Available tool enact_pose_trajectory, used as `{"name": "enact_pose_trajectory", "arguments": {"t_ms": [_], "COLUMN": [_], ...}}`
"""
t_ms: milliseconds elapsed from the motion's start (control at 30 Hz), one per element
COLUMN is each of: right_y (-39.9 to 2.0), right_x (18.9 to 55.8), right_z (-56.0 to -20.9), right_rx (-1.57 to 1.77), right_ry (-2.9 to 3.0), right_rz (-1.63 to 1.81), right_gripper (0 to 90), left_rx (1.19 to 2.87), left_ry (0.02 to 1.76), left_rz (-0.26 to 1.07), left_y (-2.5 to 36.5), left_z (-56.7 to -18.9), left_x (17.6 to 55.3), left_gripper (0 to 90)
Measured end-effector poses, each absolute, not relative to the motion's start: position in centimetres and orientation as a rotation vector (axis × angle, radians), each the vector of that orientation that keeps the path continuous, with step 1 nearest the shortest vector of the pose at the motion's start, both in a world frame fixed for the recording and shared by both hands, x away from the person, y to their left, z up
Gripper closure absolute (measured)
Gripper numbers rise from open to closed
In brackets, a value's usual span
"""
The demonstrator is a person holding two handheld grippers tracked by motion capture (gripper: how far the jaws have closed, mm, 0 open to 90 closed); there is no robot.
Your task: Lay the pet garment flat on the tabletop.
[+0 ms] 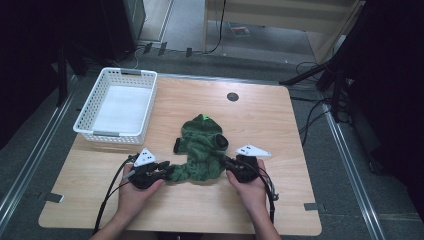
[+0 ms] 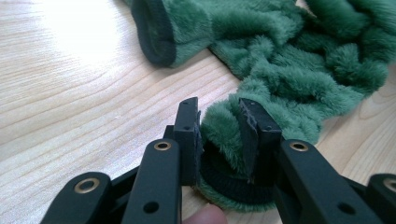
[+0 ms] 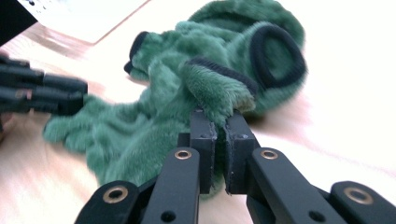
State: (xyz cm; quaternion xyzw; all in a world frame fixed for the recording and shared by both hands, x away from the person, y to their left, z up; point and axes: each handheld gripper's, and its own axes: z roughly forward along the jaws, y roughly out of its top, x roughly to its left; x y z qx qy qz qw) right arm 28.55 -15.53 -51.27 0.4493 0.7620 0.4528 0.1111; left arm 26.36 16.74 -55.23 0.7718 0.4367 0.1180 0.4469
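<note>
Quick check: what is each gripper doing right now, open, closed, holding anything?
Left gripper: closed on the near edge of the green fleece garment.
Right gripper: closed on the garment's opposite edge, jaws almost together.

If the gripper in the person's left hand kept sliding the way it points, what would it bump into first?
The left gripper already pinches the green fleece garment; straight on, it would likely push into more of that bunched fabric, though depth is hard to judge.

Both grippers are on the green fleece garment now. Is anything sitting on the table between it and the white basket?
Nothing visible does. The green fleece garment lies mid-table, pinched by the left gripper and the right gripper. Bare wooden table separates it from the white basket at the far left, which looks empty inside.
</note>
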Motion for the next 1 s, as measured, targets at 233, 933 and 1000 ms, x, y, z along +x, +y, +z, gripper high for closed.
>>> {"name": "enact_pose_trajectory", "arguments": {"t_ms": [233,933,1000], "right_y": [-19.0,-13.0,-14.0], "right_x": [25.5,26.4,25.9], "right_z": [-51.9,-49.3,-50.4], "right_rx": [1.395,1.233,1.273], "right_ry": [2.265,2.234,2.257], "right_rz": [1.239,1.234,1.185], "right_gripper": [71.4,62.1,62.2], "left_rx": [1.915,1.879,1.875], "left_ry": [1.080,0.960,0.931], "left_rz": [0.286,0.277,0.277], "left_y": [16.7,16.9,16.9], "left_z": [-55.2,-55.1,-55.1], "left_x": [26.4,25.6,25.5], "left_gripper": [69.8,64.8,63.9]}}
